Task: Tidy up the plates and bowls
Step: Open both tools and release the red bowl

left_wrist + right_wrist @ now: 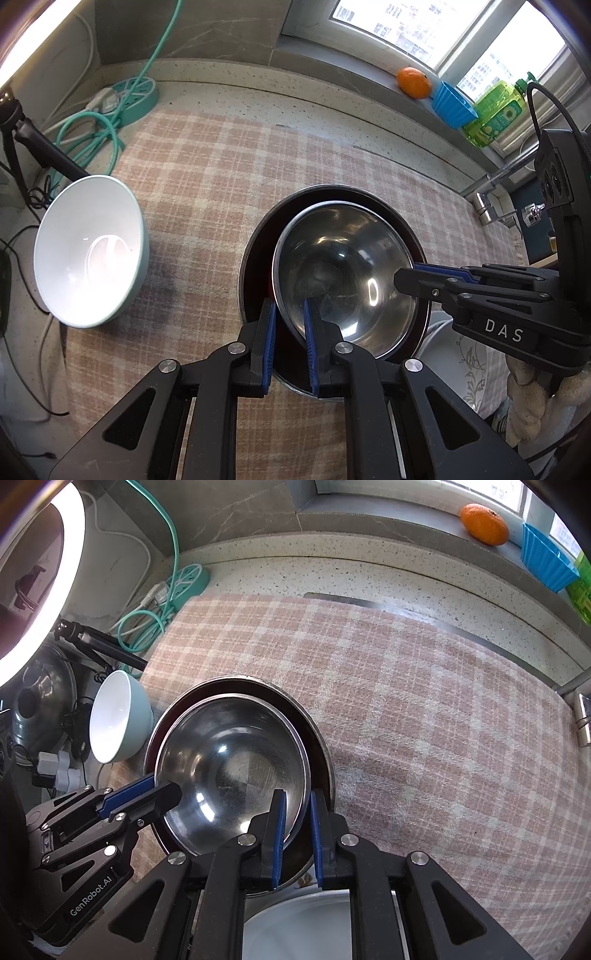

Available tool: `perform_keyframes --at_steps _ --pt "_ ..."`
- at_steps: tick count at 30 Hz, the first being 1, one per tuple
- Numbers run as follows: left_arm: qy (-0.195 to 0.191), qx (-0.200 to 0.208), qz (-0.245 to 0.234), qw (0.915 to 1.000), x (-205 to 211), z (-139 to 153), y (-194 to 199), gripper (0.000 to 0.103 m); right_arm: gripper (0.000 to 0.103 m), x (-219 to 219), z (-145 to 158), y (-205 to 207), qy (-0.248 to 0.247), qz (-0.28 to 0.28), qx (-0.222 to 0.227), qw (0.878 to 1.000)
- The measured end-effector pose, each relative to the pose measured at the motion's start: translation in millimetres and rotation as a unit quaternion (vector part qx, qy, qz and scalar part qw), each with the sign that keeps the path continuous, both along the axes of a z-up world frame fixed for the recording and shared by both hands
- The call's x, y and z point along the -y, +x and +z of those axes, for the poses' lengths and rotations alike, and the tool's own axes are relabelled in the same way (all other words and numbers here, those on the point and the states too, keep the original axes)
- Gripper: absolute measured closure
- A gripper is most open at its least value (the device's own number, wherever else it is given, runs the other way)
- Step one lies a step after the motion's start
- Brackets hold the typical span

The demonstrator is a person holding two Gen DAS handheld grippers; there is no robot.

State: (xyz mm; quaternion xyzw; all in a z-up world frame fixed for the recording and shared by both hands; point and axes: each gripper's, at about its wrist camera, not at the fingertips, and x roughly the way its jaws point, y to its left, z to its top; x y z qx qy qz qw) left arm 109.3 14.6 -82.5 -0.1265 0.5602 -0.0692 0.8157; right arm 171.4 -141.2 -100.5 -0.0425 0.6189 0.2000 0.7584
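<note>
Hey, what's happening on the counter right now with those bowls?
Both grippers straddle the rim of the steel bowl, which sits nested in a darker pan on the plaid cloth. The left gripper takes the near rim, the right gripper the opposite side. A pale green bowl stands apart, untouched.

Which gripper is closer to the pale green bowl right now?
Left. The left gripper straddles the steel bowl's rim on the side facing the pale green bowl. The right gripper straddles the opposite rim, farther away.
</note>
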Motion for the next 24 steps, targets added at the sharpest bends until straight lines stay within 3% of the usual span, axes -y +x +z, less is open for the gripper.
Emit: perform_keyframes --at_steps 16,24 --pt "-0.009 0.028 0.008 0.9995 -9 21 -3 0.091 0.088 0 30 -5 0.011 0.006 0.037 0.999" --pt "-0.024 0.052 0.04 0.9976 -31 34 -28 0.091 0.088 -2 52 -13 0.056 0.008 0.055 0.997"
